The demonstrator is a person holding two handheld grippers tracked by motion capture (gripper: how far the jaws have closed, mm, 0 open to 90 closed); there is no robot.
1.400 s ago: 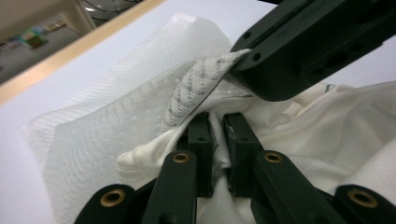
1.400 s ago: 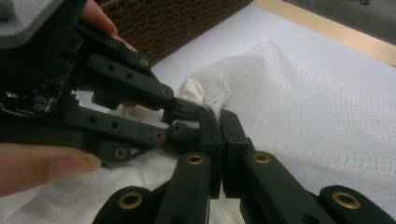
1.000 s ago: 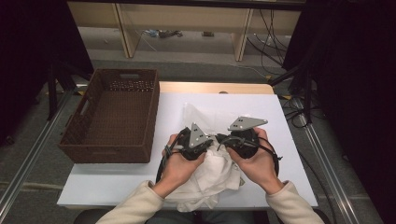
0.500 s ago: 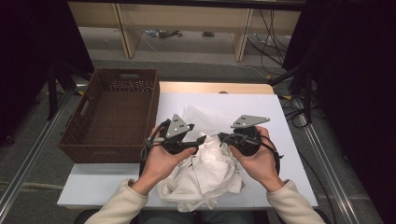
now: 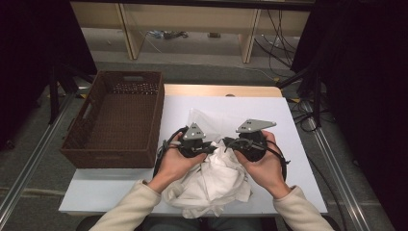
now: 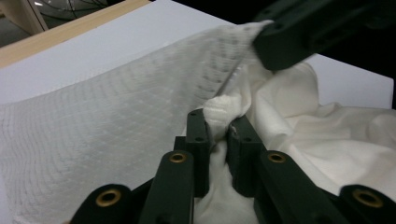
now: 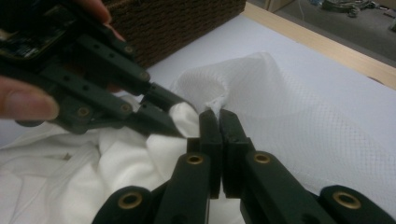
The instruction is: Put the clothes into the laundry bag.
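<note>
left gripper (image 6: 218,123) jaws just closed, pinching a fold of the crumpled white mesh cloth (image 5: 211,180). right gripper (image 7: 218,122) clamped narrow on the cloth edge. cloth lies on the white table (image 5: 298,139), right of the brown wicker basket (image 5: 115,120).

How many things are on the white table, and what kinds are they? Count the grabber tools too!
White cloths: 1, the white cloth, pinched by both grabbers
Brown woven baskets: 1, the basket, beside the cloth
Black grabber tools: 2, the left gripper and the right gripper
Total: 4
</note>
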